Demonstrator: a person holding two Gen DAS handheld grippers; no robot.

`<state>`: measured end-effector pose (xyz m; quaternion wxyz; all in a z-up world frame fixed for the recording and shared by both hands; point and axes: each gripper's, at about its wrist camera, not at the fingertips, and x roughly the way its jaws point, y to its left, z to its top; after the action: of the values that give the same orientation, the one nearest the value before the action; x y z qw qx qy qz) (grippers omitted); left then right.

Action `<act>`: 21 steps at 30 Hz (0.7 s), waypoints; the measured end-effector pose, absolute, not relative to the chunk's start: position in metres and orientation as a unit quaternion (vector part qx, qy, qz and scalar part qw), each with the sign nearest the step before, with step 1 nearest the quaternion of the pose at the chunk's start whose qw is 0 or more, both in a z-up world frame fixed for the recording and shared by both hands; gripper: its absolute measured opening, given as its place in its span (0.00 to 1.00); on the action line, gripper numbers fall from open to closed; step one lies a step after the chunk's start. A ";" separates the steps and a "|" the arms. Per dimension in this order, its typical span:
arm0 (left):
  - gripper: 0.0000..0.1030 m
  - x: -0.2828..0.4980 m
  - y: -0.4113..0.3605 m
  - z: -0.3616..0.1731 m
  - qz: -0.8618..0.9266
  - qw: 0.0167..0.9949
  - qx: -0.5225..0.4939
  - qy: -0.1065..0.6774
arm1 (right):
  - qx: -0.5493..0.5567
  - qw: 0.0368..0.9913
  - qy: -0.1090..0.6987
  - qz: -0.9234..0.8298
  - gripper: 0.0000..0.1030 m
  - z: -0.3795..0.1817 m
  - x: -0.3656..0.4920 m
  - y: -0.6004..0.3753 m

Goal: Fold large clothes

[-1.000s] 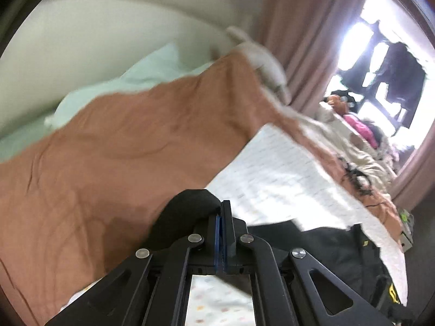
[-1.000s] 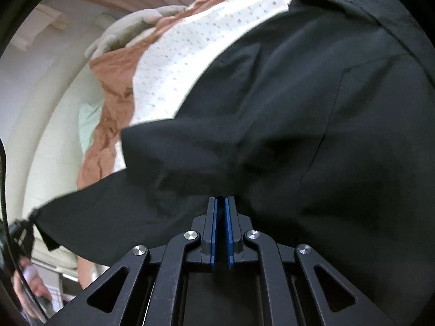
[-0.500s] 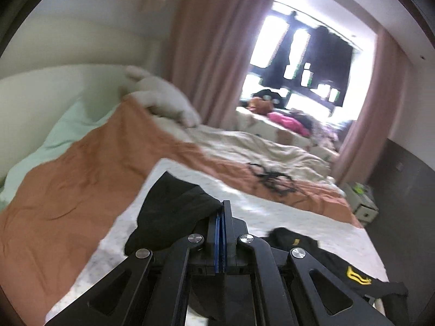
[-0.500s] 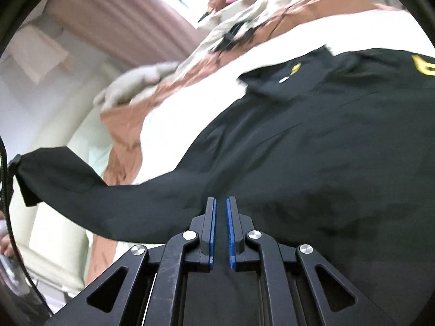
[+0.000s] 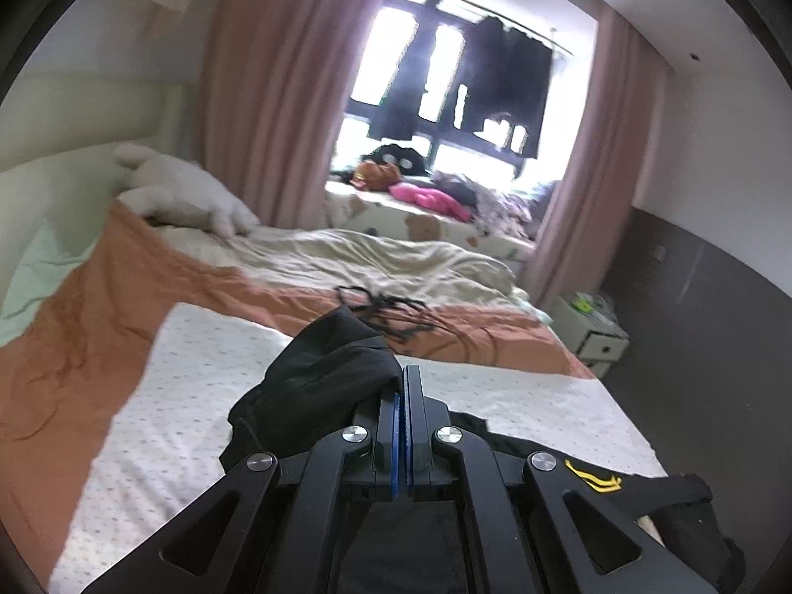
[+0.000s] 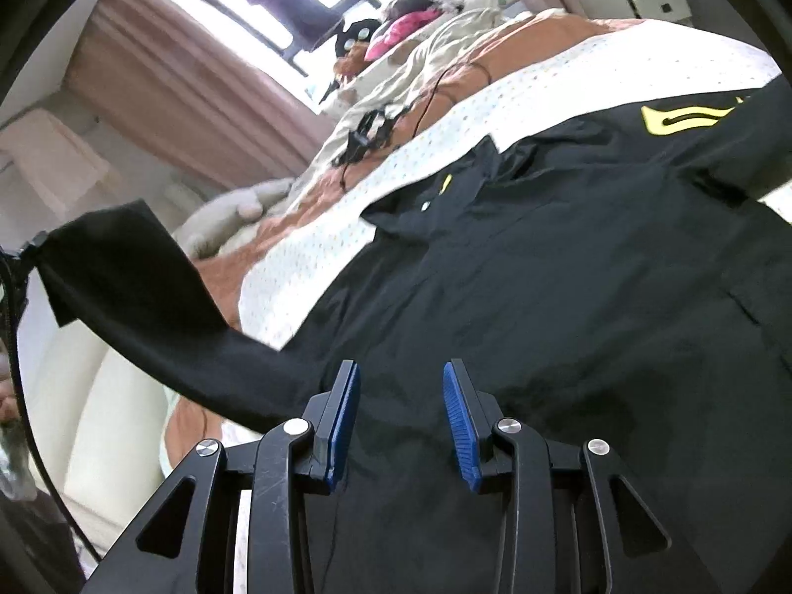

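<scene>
A black shirt (image 6: 569, 272) with yellow marks lies spread on the bed's white dotted sheet (image 6: 519, 94). One of its sleeves (image 5: 321, 376) is lifted off the bed, with my left gripper (image 5: 402, 371) shut on it; the bunched cloth hangs to the left of the fingers. In the right wrist view the same sleeve (image 6: 123, 267) stretches up to the left edge of the picture. My right gripper (image 6: 398, 366) hovers over the shirt's body. Its jaws are opening, and the blue pads (image 6: 458, 416) press on nothing.
An orange blanket (image 5: 99, 307) and a cream quilt (image 5: 376, 257) cover the far half of the bed. A pale plush toy (image 5: 183, 193) and a tangled black cable (image 5: 386, 312) lie on them. A small cabinet (image 5: 594, 336) stands beside the bed's far right corner.
My left gripper has risen with the sleeve and swung round to face the window. The right jaws, nearly shut before, have spread apart above the shirt, and more of the shirt shows.
</scene>
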<state>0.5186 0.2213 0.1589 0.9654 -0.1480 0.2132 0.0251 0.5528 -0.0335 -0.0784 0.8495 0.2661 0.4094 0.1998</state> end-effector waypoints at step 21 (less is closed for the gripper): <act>0.12 0.634 0.022 -0.027 -0.176 0.879 -0.144 0.418 | 0.431 0.799 0.414 0.065 0.35 -0.117 0.580 -0.164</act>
<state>0.6336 0.0216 -0.0268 0.8793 -0.1443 0.4181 -0.1764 0.5799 -0.1639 -0.1168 0.7989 0.4313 0.4142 0.0647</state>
